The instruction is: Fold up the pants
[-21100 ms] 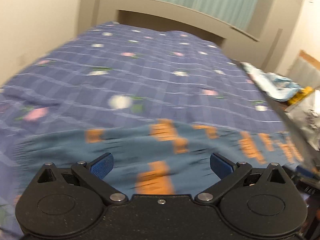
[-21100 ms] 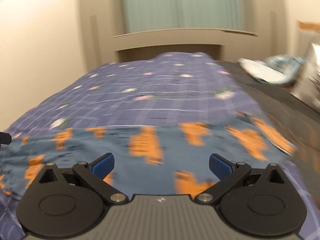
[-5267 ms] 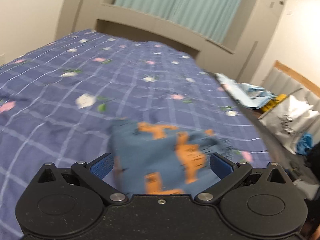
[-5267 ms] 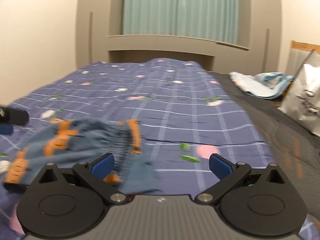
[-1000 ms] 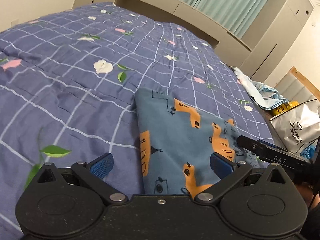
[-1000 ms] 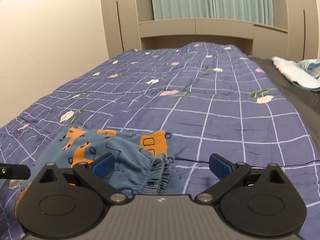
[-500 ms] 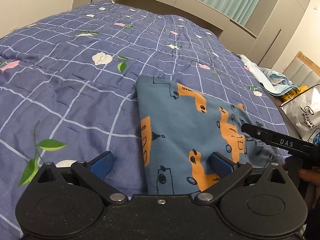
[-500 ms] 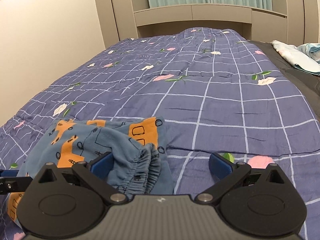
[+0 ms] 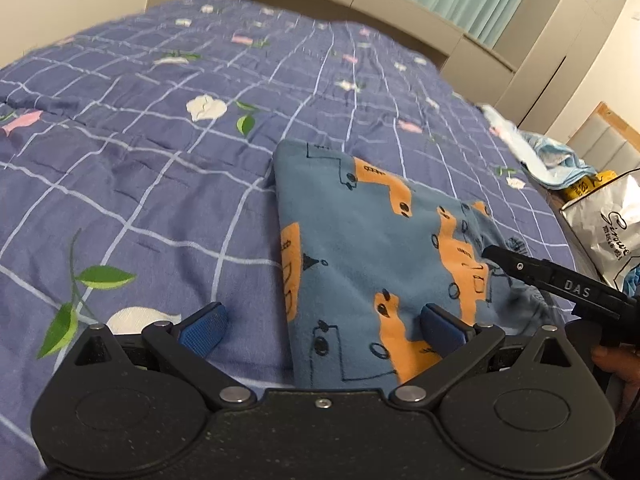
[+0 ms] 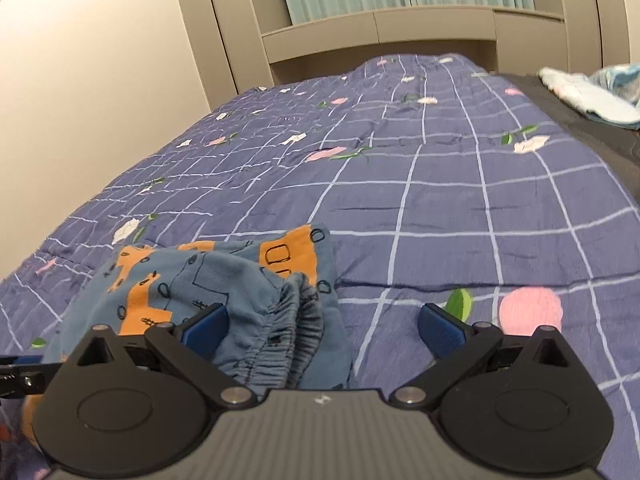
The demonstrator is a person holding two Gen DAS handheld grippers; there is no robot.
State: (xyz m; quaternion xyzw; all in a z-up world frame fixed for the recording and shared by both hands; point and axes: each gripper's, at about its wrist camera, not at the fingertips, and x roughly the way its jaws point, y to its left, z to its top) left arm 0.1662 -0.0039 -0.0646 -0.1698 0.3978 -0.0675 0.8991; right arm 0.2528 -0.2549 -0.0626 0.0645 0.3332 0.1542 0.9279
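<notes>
Pants lie folded between both wide-spread grippers; left gripper, right gripper grip nothing.

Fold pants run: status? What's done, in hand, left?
Done: the pants lie on the bedspread as a compact folded stack, left edge straight in the left wrist view. In hand: nothing; the left gripper and right gripper are both open, holding no cloth. Left: the elastic waistband bunches up at the right end, so it probably needs flattening, or perhaps just release.
</notes>
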